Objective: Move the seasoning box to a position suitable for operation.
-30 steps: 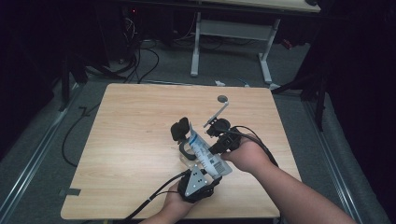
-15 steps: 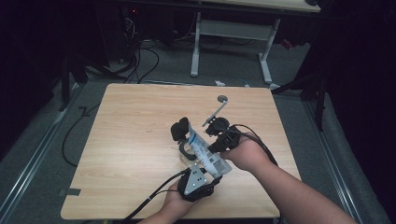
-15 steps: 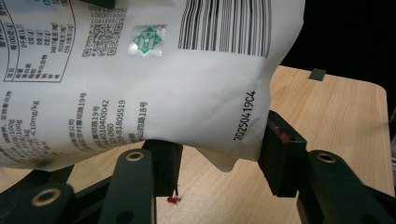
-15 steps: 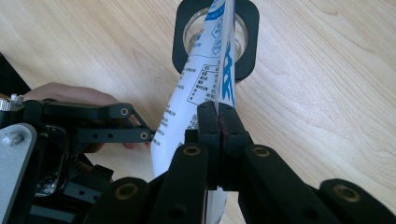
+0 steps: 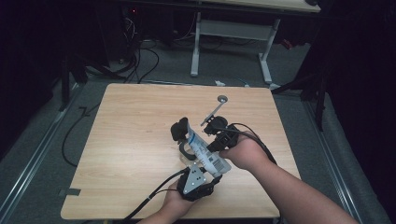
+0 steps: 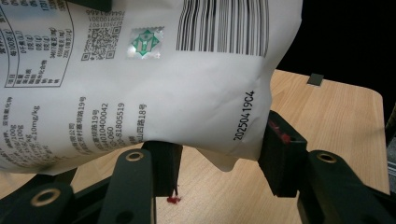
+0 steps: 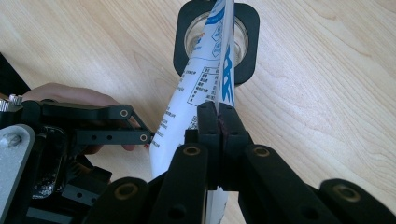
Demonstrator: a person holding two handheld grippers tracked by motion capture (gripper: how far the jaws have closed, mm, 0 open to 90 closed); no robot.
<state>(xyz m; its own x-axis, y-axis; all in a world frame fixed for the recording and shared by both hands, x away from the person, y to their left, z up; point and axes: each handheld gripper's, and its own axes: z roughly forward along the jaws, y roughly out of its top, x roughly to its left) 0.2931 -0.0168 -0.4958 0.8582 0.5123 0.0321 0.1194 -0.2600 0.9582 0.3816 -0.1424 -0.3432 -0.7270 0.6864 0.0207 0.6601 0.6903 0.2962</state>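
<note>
White pouch (image 5: 205,151) — one; two grippers — left gripper (image 6: 219,163), right gripper (image 7: 218,122).

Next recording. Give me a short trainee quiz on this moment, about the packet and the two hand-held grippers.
1. True or false: the right hand-held gripper has its jaws pinched together on the white packet.
2. Where does the packet's far end point? A) into the glass container with the black square rim; B) at the metal utensil; C) off the table's edge.
3. The left hand-held gripper grips the packet's near end. What striped mark is printed on the packet above its jaws?

Key: 1 true. 2 A. 3 a barcode.
</note>
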